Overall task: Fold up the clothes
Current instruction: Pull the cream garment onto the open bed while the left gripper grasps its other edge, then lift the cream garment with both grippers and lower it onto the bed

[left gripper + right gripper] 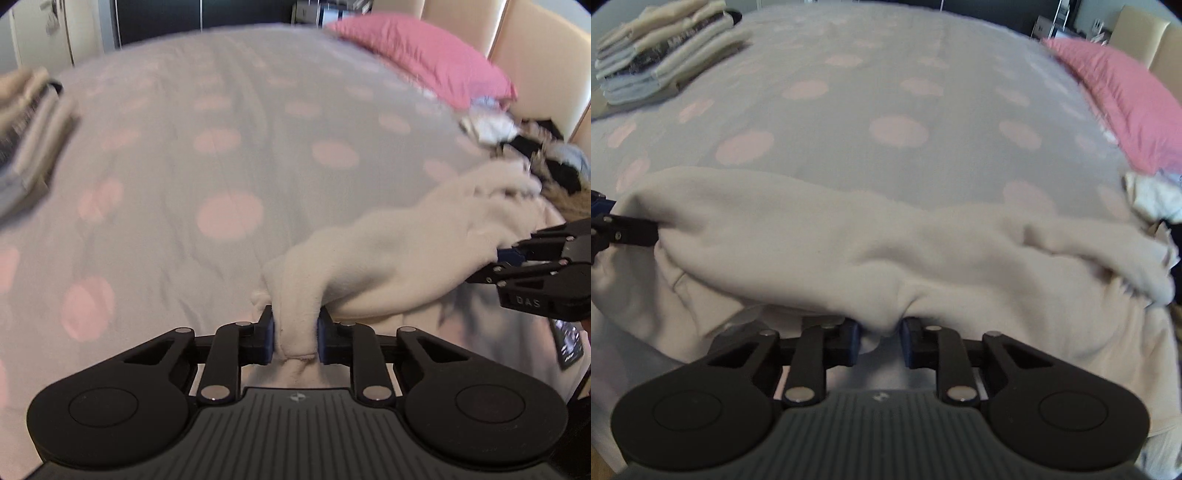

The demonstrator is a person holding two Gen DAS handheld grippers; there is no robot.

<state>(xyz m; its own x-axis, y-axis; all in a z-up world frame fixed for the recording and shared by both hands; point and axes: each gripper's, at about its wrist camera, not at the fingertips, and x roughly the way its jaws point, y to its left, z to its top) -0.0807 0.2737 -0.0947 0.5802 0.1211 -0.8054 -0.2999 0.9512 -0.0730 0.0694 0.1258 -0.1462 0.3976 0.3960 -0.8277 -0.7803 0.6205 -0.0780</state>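
Note:
A cream fleece garment [388, 251] lies bunched along the near edge of the bed. In the left wrist view my left gripper [296, 334] is shut on a fold at the garment's end, and the cloth fills the gap between the blue pads. My right gripper [506, 258] reaches into the garment from the right there. In the right wrist view the garment [849, 240] spreads across the frame. My right gripper [881, 339] is shut on a puckered fold of its near edge. My left gripper [613, 221] holds the left end.
The bed wears a grey cover with pink dots [886, 92]. A stack of folded clothes [665, 51] sits at its far left. A pink pillow [1126, 99] lies on the right, with a pile of loose clothes [535, 147] below it.

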